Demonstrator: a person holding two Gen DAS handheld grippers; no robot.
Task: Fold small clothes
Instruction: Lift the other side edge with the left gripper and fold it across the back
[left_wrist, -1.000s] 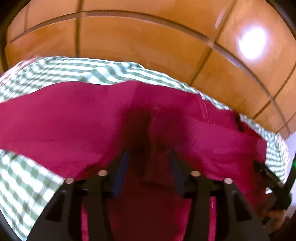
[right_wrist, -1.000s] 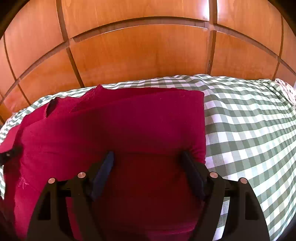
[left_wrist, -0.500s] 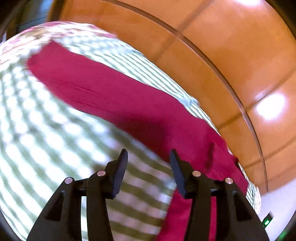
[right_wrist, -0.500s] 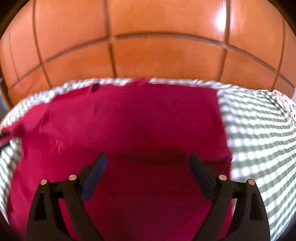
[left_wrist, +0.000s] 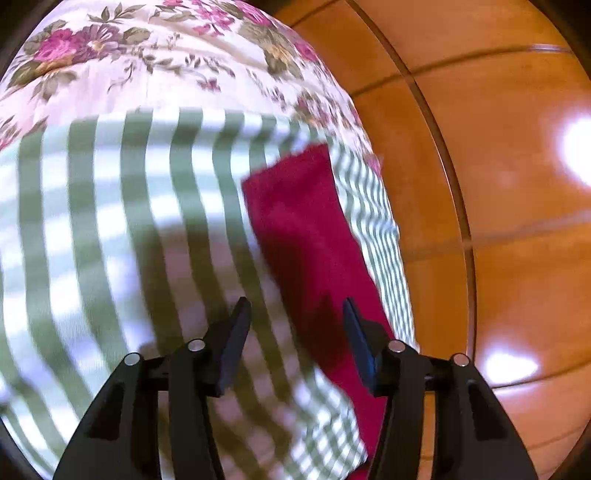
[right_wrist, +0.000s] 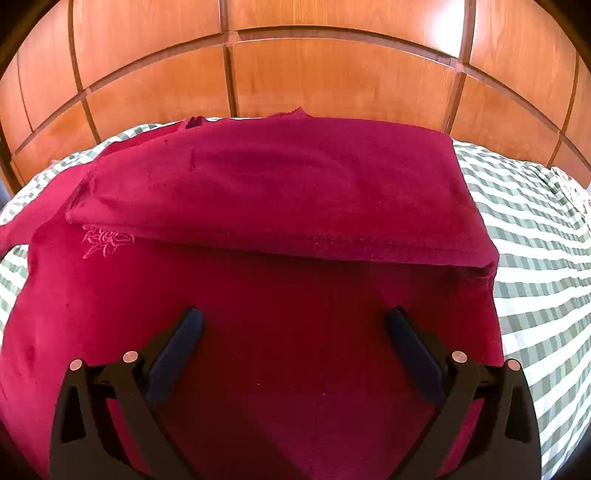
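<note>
A dark red garment (right_wrist: 280, 192) lies on a green-and-white checked cloth (right_wrist: 535, 229). Its far part is folded over toward me, with the fold edge running across the middle. A small embroidered flower (right_wrist: 105, 242) shows at the left under the fold. My right gripper (right_wrist: 293, 332) is open and empty, hovering over the near part of the garment. In the left wrist view the garment (left_wrist: 306, 236) is a red strip at right. My left gripper (left_wrist: 295, 317) is open and empty, over the checked cloth (left_wrist: 110, 229) at the garment's edge.
A floral sheet (left_wrist: 166, 59) lies beyond the checked cloth in the left wrist view. An orange wooden panelled wall (right_wrist: 332, 74) rises right behind the bed; it also fills the right of the left wrist view (left_wrist: 498, 221).
My left gripper has swung off the garment to its edge, now over the checked cloth. My right gripper has opened wider and pulled back; the folded flap lies flat.
</note>
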